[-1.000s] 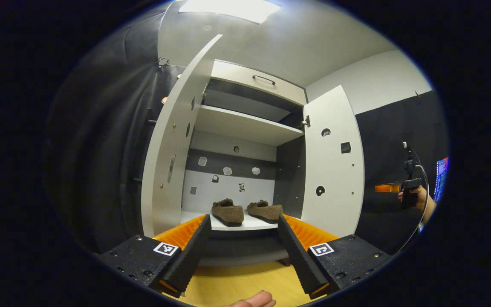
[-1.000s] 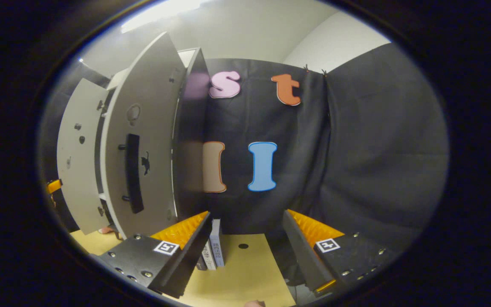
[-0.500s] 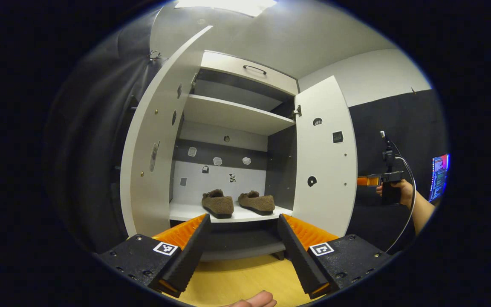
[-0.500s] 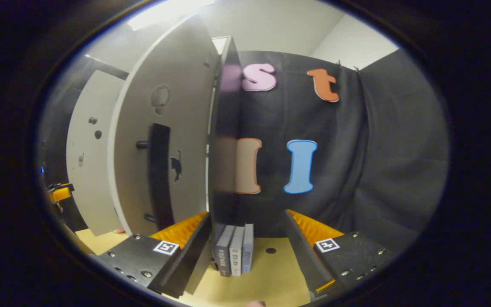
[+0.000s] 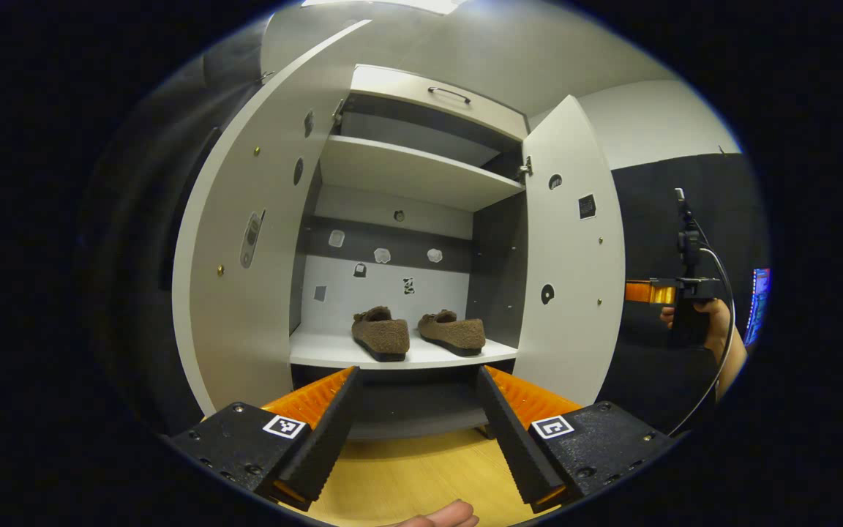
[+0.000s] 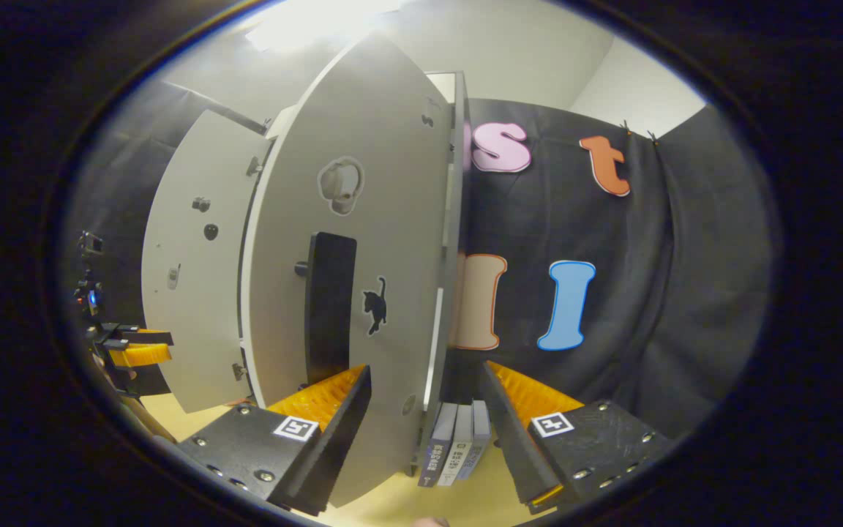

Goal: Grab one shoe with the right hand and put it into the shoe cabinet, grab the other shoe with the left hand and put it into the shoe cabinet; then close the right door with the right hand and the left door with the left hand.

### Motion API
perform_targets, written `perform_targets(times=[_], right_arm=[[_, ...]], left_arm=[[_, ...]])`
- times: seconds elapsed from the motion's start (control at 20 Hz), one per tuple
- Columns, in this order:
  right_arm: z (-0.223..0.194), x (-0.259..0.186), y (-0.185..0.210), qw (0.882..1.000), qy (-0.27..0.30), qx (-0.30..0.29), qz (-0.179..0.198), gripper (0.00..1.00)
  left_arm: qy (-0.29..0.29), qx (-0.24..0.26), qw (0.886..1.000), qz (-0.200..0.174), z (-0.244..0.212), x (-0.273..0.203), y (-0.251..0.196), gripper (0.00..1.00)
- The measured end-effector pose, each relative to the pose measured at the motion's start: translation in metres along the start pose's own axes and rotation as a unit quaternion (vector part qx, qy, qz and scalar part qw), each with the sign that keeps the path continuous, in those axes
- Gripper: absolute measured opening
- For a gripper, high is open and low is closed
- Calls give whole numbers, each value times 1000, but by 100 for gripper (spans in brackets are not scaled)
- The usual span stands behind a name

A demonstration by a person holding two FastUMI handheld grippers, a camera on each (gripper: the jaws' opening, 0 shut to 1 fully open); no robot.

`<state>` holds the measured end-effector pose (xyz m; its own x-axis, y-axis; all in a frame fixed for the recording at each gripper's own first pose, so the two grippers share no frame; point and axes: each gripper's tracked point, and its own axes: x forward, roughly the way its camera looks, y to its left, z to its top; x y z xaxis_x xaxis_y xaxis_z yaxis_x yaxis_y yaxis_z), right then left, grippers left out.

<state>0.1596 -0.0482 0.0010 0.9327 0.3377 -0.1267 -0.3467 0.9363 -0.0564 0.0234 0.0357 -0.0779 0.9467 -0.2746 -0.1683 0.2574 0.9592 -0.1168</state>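
In the left gripper view, going from the left, the tall white left door (image 5: 246, 241) of the white-and-grey shoe cabinet (image 5: 421, 165) stands swung wide open. Next to it, on the pale lower shelf (image 5: 392, 356), the two brown fuzzy slip-on shoes (image 5: 381, 335) and (image 5: 454, 332) sit side by side, near each other, toes toward the back wall. The left gripper (image 5: 416, 417) hangs in front of the cabinet over the light wooden floor (image 5: 407, 476), its fingers spread wide with nothing between them. Further right, the white right door (image 5: 575, 256) is also open, and beyond its outer face the right gripper (image 5: 648, 292) shows in a hand (image 5: 707, 322), near the door.

In the right gripper view, the left door (image 6: 187, 256) shows farthest left, then the right door (image 6: 370, 241) close up, with its long black bar handle (image 6: 328, 307) and a small black cat sticker (image 6: 375, 306). The right gripper (image 6: 425, 424) is parted wide and holds nothing, the door's free edge standing in the gap between its fingers. A few grey books (image 6: 454, 454) stand on the floor just behind.

Both shoes being stowed, the step in hand looks to be closing the right door. The next move likely calls for pressing on the door's outer face and sweeping it round to the cabinet front; the left door waits for the left gripper after that.
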Motion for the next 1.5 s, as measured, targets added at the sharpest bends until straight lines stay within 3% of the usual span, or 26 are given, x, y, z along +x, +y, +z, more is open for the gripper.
perform_targets(times=[0.3,0.75,0.8,1.0,1.1,1.15,1.25,1.4,1.45,1.5], right_arm=[[3,10,18,1000,4,0,-20,90],[-10,43,75,999,7,-30,9,92],[-5,36,78,999,2,-38,9,98],[-5,17,95,999,-19,-22,33,99],[-7,8,101,998,-27,-18,44,98],[-10,3,101,999,-27,-18,43,96],[-17,-10,97,999,-32,-3,26,99],[-33,-34,77,997,-32,20,-61,97],[-35,-42,76,996,-35,26,-79,98],[-38,-51,77,994,-41,35,-92,98]], left_arm=[[7,2,1000,-7,-5,6,-5,96],[-13,24,1000,8,-1,-1,-4,96],[-15,22,1000,13,0,-3,-2,96],[-30,33,998,32,8,-12,5,93],[-41,44,997,46,14,-21,12,96],[-49,55,996,52,19,-27,16,92],[-69,63,993,70,28,-40,28,96],[-73,63,991,92,31,-59,49,92],[-66,59,991,102,29,-63,59,96],[-59,55,990,115,28,-69,71,93]])
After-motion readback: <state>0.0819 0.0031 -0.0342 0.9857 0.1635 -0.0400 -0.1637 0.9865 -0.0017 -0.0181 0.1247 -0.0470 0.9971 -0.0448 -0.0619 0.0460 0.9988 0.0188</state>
